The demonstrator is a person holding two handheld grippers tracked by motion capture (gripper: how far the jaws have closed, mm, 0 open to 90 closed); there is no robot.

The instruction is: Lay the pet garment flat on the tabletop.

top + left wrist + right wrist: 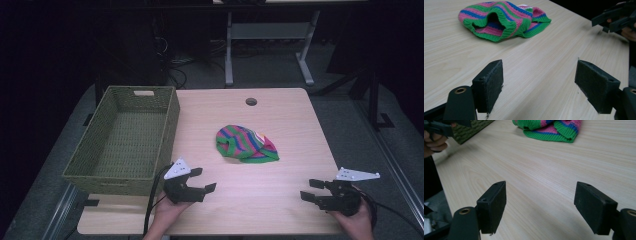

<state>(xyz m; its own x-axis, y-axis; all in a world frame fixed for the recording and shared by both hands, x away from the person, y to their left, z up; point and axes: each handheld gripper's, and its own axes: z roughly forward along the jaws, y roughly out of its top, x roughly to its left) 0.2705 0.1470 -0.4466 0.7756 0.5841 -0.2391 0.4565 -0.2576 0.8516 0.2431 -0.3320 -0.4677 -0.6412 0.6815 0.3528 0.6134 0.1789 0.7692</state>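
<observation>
A striped knit garment point(246, 143) in green, pink and blue lies crumpled near the middle of the wooden table point(295, 120). In the left gripper view the garment point(501, 20) lies ahead with its green ribbed opening facing the jaws. My left gripper point(204, 179) hovers near the front left, open and holding nothing. At the front right my right gripper point(311, 189) is open and empty too, pointing left. The right gripper view has the garment point(551, 128) at its top edge. Both grippers are well short of the garment.
A green woven basket point(125, 137) stands at the table's left side, with nothing visible inside. A round cable hole point(251, 101) sits near the far edge. Table legs and cables lie on the dark floor beyond.
</observation>
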